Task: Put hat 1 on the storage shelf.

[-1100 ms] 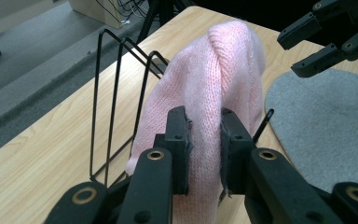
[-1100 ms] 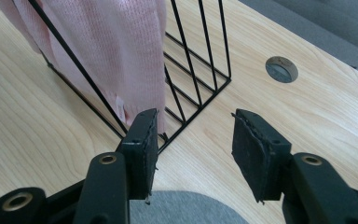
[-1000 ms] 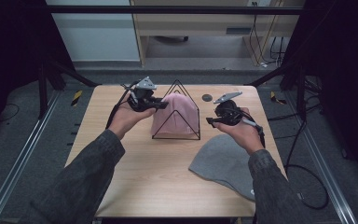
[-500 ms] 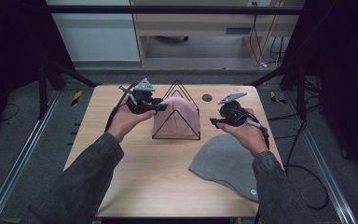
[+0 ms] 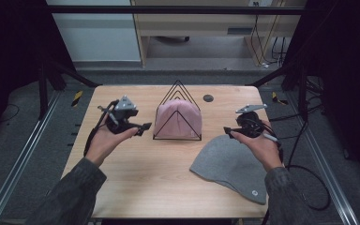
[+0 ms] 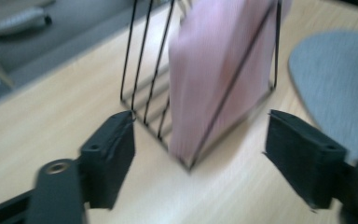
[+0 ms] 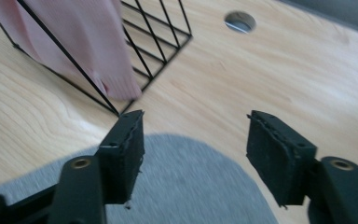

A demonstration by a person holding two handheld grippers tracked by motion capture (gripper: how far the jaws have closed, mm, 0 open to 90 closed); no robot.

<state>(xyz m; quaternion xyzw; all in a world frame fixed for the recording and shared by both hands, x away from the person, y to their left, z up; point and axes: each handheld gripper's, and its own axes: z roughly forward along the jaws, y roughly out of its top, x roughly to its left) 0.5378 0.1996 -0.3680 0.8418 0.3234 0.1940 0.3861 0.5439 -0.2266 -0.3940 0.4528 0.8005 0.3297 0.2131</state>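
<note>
two hats on the desk (image 5: 136,187), two grippers, both empty. the pink hat (image 5: 178,119) stands folded inside the black wire rack (image 5: 177,91) near the middle of the far edge, upright between the wires. the grey hat (image 5: 232,166) lies flat toward the near right corner, with a small round tag near its near rim.

we judge the pink hat already stowed and the grey hat next in line for the rack.

left gripper (image 5: 145,126): jaws have just been opening and now stand wide, with nothing between them. in the left gripper view the pads (image 6: 109,156) frame the rack's near corner and the pink hat (image 6: 214,70), but touch neither. this gripper sits just left of the rack, pointing toward it.

right gripper (image 5: 227,131): jaws have also just been opening and stand fairly wide, empty. in the right gripper view the grey hat (image 7: 191,186) lies directly beneath and ahead of the pads (image 7: 279,154), with the rack's corner (image 7: 121,109) just beyond.

relation that matters: the grey hat lies below and toward the near edge from the right gripper, and its far rim is almost under the jaws. its long axis runs roughly from the rack's right foot toward the near right corner. the right hand (image 5: 262,147) is clearly the nearer one; the left is well apart, across the rack.

we expect the right gripper to drop onto the far rim.
</note>
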